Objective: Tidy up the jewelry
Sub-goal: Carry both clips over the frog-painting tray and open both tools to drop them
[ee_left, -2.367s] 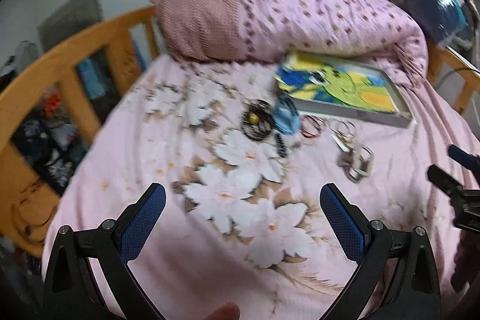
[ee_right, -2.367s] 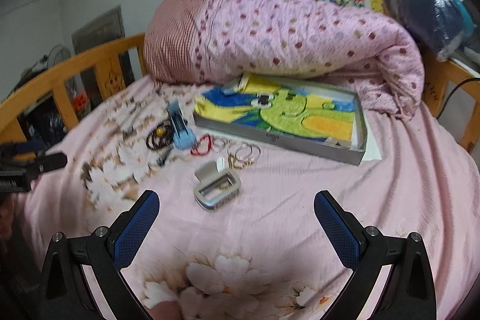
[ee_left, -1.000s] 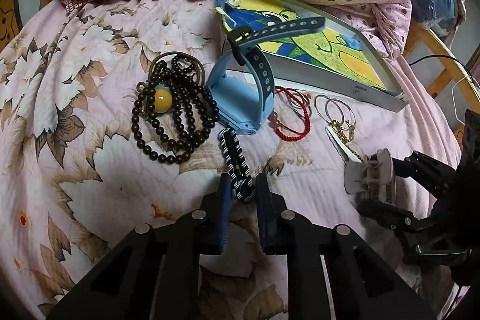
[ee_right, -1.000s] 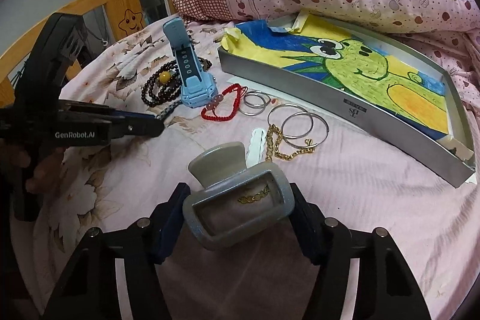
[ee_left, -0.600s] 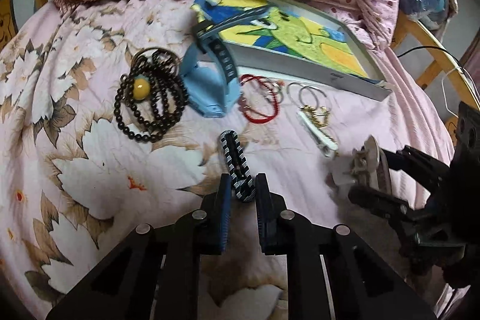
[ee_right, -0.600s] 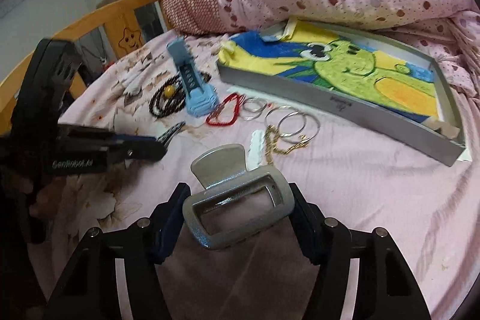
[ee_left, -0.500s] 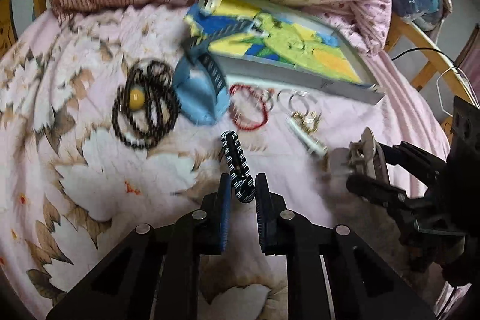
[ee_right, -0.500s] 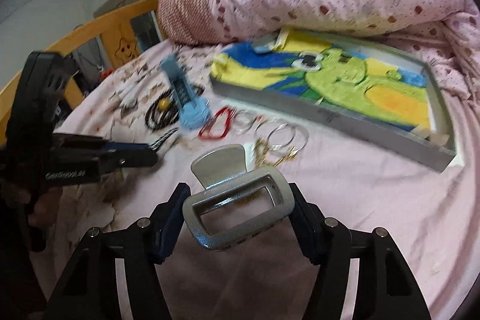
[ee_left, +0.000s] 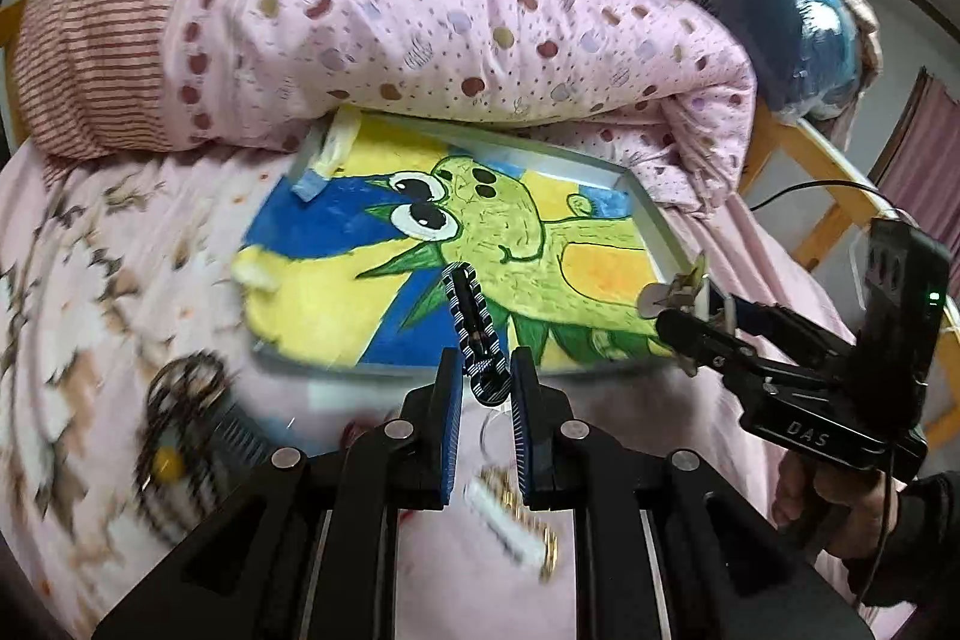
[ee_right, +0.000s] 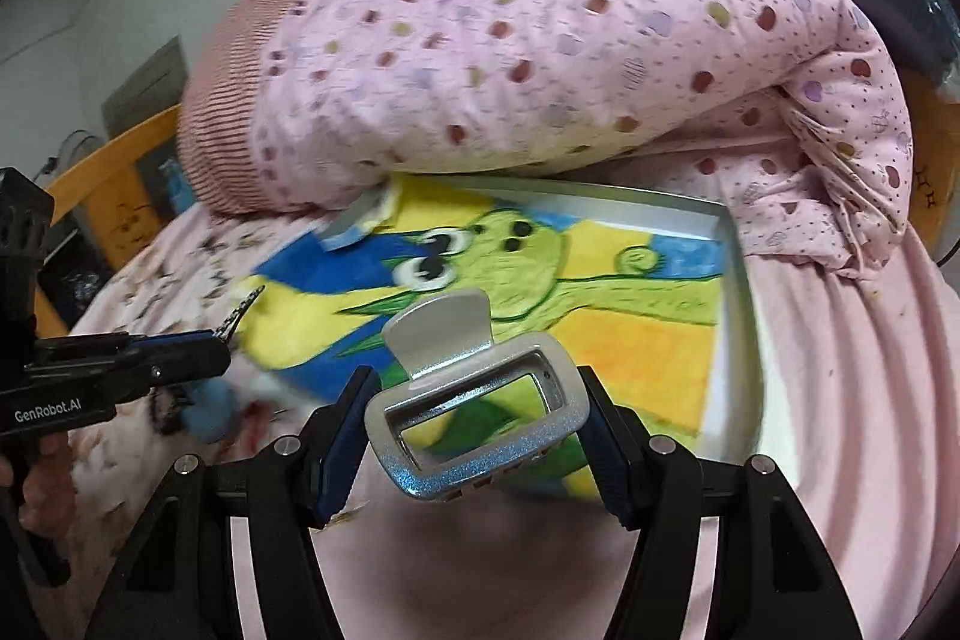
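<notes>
**Desk:** What do the two wrist views show?

**Photographer:** On the left wrist view, the left tongs [ee_left: 485, 388] are closed nearly together on a black-and-white patterned hair clip [ee_left: 474, 334], gripped at its near end. The clip points away toward 12 o'clock, its far end over the shallow grey metal tray [ee_left: 651, 232] lined with a painted green cartoon creature on blue and yellow.

**Desk:** And the right?

**Photographer:** The right tongs [ee_right: 477, 409] are clamped on the sides of a silver rectangular claw clip [ee_right: 474, 394], its flat lever tab standing up at 12 o'clock. It is held in the air before the tray [ee_right: 735, 292], at the near edge.

**Desk:** What surrounds it?

**Photographer:** The tray lies on a pink floral bed sheet [ee_left: 90, 280], with a rolled pink spotted quilt [ee_left: 450, 4] at its 12 o'clock. At 7 o'clock of the tray, blurred, lies a dark bead bracelet with a yellow bead [ee_left: 171, 430]; near the left tongs lie a white clip and gold chain [ee_left: 516, 526], also blurred. A person's hand [ee_left: 840, 496] grips the right tool at 4 o'clock.
</notes>
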The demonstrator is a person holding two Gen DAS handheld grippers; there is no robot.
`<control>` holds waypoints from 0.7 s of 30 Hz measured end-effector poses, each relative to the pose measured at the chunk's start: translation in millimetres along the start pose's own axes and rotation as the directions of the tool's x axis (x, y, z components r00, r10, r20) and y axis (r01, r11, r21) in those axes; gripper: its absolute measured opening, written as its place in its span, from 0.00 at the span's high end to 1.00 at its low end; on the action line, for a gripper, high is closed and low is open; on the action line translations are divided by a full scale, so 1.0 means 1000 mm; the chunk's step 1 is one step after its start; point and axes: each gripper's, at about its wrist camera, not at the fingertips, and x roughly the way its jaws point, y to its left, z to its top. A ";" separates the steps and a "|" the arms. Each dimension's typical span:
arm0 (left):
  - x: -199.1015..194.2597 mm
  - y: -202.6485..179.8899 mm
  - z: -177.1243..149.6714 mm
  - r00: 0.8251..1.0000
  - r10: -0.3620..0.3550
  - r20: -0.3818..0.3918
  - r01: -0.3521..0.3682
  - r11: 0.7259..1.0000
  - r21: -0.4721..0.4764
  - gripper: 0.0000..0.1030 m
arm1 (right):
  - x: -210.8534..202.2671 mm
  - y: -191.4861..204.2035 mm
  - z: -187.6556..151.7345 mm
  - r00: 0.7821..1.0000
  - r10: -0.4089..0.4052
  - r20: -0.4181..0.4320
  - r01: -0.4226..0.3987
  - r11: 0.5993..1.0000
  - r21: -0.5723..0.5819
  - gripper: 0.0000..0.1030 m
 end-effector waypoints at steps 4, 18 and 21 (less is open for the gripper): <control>0.037 0.005 0.013 0.997 0.008 -0.072 -0.011 0.999 -0.043 0.88 | 0.020 -0.020 0.001 0.999 -0.016 -0.037 0.017 0.999 0.028 0.39; 0.089 0.011 0.015 0.982 0.038 -0.186 -0.048 0.998 -0.051 0.88 | 0.052 -0.039 -0.011 0.991 -0.026 -0.133 0.037 0.996 0.076 0.39; 0.087 0.013 0.015 0.982 0.039 -0.184 -0.053 0.996 -0.071 0.87 | 0.050 -0.039 -0.011 0.990 -0.032 -0.137 0.043 0.996 0.079 0.33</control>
